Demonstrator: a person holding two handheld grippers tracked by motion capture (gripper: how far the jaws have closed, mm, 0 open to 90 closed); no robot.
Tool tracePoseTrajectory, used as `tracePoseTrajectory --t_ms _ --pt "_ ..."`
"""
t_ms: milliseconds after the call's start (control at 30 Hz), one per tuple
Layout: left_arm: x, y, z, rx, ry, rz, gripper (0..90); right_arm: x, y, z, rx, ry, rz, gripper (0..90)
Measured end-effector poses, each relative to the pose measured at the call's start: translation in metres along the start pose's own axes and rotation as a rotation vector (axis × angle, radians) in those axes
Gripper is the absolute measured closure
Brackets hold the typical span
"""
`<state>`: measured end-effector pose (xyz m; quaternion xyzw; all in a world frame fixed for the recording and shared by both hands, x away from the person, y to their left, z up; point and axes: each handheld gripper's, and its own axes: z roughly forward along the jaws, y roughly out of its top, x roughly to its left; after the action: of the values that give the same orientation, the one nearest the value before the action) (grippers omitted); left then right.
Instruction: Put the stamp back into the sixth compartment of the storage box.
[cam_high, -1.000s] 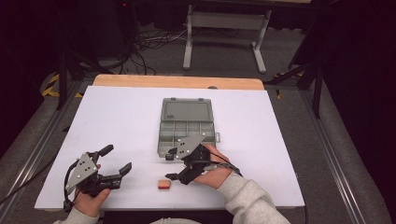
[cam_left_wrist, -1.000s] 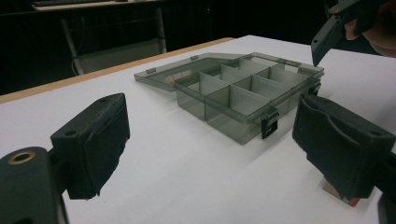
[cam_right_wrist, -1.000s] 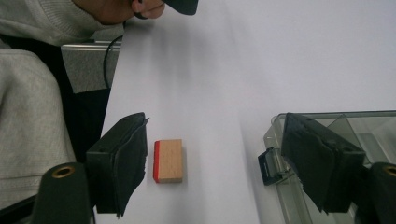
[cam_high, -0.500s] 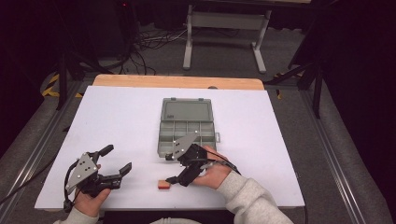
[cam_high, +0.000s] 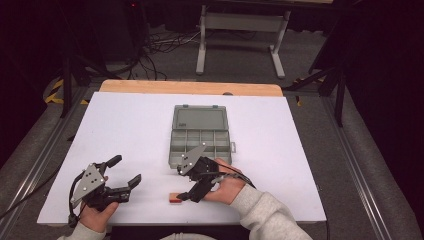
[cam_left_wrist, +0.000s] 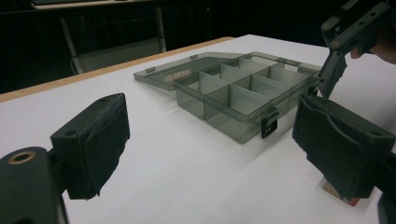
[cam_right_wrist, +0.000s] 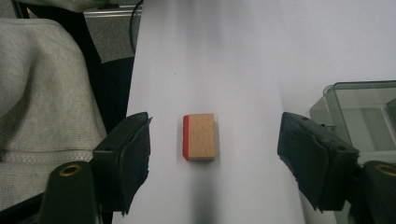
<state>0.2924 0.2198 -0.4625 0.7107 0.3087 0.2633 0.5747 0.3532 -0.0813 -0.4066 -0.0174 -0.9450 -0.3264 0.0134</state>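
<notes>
Right gripper (cam_high: 186, 196) hangs over the small wooden block (cam_high: 174, 198), jaws spread wide, block lying flat on the white table (cam_high: 125, 125) between them, untouched. Block sits near the table's front edge, just in front of the open compartment box (cam_high: 201, 142), red strip on one side. Left gripper (cam_high: 122, 175) rests off to the side, jaws also apart, holding nothing. Risks, as I judge it: the block is low, so closing too high could clip only its top and make it slip; a skewed descent could nudge it towards the edge.
</notes>
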Motion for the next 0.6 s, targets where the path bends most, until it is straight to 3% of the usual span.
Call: tracePoseTrajectory --t_ms 600 --pt "0.000 0.000 0.000 -0.001 -0.002 -0.001 11.8 0.007 0.002 0.029 0.093 0.028 -0.029 30.7"
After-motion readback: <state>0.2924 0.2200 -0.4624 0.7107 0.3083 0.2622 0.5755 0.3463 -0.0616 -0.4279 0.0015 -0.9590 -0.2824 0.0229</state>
